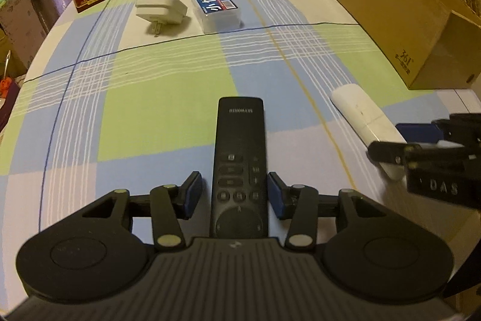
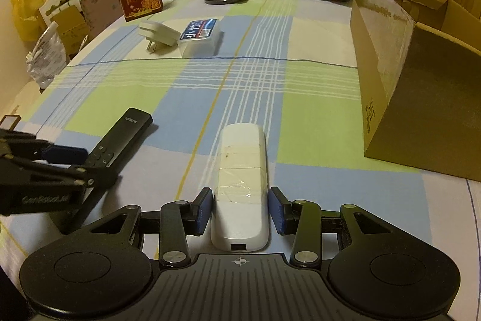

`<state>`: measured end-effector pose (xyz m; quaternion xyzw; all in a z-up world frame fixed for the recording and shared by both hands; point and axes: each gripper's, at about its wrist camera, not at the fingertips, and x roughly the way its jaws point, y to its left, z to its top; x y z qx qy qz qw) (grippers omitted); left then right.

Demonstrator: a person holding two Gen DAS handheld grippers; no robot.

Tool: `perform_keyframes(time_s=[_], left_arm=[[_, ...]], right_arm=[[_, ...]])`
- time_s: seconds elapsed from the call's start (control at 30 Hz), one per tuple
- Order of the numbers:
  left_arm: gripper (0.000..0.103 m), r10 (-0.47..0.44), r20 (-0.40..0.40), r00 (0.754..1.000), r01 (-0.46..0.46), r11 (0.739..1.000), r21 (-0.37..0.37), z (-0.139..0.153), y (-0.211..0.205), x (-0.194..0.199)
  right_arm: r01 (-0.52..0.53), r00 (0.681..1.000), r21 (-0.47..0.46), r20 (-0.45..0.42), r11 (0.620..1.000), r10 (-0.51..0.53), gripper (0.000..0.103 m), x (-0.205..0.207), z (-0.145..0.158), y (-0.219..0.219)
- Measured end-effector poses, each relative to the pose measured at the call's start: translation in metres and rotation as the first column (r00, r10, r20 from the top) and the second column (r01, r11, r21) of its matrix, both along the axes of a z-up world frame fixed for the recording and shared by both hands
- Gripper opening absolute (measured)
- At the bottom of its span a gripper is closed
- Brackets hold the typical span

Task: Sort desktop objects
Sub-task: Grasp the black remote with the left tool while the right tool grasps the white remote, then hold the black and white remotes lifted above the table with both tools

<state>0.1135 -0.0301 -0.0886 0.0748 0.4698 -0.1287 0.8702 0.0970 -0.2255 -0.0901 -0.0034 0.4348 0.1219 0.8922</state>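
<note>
Remotes are lying side by side on the worktop near the cardboard box (image 2: 399, 74): the black remote (image 1: 240, 158) between the left gripper's (image 1: 234, 194) spread jaws, the white remote (image 2: 240, 188) between the right gripper's (image 2: 240, 209) spread jaws, each awaiting either a squeeze or a retreat.

A: What are the grippers made of?
B: The left gripper (image 1: 234, 194) is black plastic with blue pads (image 1: 192, 191), silver rivets, two round housings and a ribbed grey centre plate.
A: And the right gripper (image 2: 240, 211)?
B: Same build; a crosshair mark on its plate. From the left wrist view its side shows raised letters "DAS".
</note>
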Motion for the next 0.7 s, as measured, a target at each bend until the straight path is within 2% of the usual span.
perform_keyframes(time_s=[0.13,0.17,0.2,0.23,0.4,0.57,0.7], left_arm=[[0.042,-0.017,-0.003,1.0,0.017,1.0,0.001,-0.002,-0.002,0.007],[0.042,-0.022,-0.003,1.0,0.022,1.0,0.002,-0.002,-0.003,0.008],[0.042,-0.025,-0.004,1.0,0.025,1.0,0.002,-0.003,-0.003,0.009],[0.042,-0.028,-0.003,1.0,0.028,1.0,0.001,-0.003,-0.003,0.009],[0.034,-0.038,-0.001,0.999,0.038,0.999,-0.003,-0.003,-0.002,0.008],[0.034,-0.036,-0.003,0.999,0.036,0.999,-0.004,-0.002,-0.002,0.007],[0.034,-0.04,-0.004,0.999,0.04,0.999,-0.002,-0.002,-0.001,0.006]], right_arm=[[0.005,1.0,0.004,0.008,1.0,-0.005,0.043,0.002,-0.002,0.0],[0.008,1.0,0.006,0.01,1.0,-0.008,0.048,0.002,-0.002,0.0],[0.01,1.0,0.008,0.012,1.0,-0.01,0.058,0.003,-0.003,-0.001],[0.013,1.0,0.01,0.014,1.0,-0.013,0.06,0.003,-0.003,-0.001],[0.015,1.0,0.005,0.027,1.0,-0.015,0.06,0.006,-0.004,0.002],[-0.018,0.999,-0.054,0.044,0.998,0.02,0.06,0.008,-0.007,0.011],[-0.018,0.999,-0.058,0.043,0.998,0.02,0.06,0.005,-0.008,0.009]])
